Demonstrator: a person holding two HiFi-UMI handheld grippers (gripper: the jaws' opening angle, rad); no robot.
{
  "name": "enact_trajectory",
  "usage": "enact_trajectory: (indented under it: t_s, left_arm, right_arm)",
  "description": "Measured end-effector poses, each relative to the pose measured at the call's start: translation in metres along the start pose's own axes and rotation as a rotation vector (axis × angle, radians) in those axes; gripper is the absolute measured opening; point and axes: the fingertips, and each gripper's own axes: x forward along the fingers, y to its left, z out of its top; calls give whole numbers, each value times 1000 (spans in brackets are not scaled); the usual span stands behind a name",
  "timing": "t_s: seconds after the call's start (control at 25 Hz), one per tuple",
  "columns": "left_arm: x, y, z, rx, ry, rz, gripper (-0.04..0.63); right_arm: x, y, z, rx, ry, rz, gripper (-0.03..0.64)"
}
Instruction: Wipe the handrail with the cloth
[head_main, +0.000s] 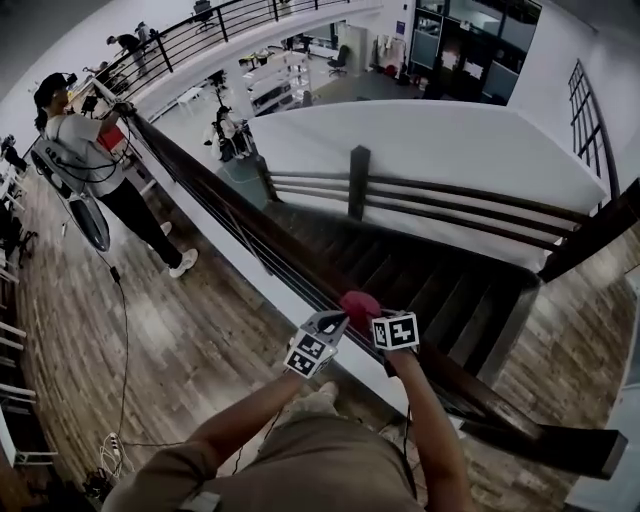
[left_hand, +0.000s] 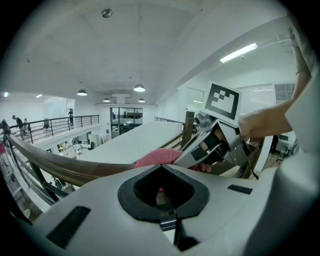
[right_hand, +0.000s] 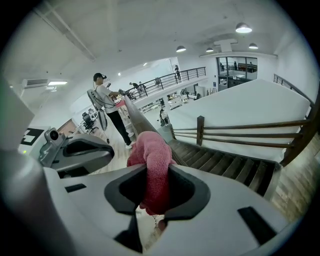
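The right gripper (right_hand: 157, 172) pinches the pink cloth (right_hand: 150, 150) atop the handrail (head_main: 230, 205); the left gripper (left_hand: 161, 167) is pressed together, empty. The bunched cloth may slip off the rail's edge.

Both bare forearms reach forward and converge, the left forearm (head_main: 240, 415) angling in towards the right forearm (head_main: 425, 410). The grey two-jaw left gripper (left_hand: 161, 166) has its jaws together. Just beside it, the matching right gripper (right_hand: 156, 167) is clamped on a pink terry cloth (right_hand: 150, 160).
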Motion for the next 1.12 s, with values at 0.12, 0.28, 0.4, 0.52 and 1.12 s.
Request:
enact_trajectory:
  t_s: [0.12, 0.28, 0.4, 0.52, 1.12]
  left_arm:
    - [4, -17, 0, -20, 4, 29, 17]
    - [15, -56, 7, -6, 1, 30, 17]
    - [26, -89, 12, 7, -4, 23, 17]
    - [45, -127, 16, 16, 3, 10, 17]
    - [93, -328, 29, 66, 10, -142, 17]
  right_arm:
    - [-19, -11, -22, -5, 19, 5, 101]
    - [-53, -37, -52, 12, 4, 12, 101]
    - [-79, -62, -77, 24, -9, 7, 101]
    - [-99, -96, -102, 29, -9, 10, 101]
    - [-246, -186, -223, 77, -38, -85, 101]
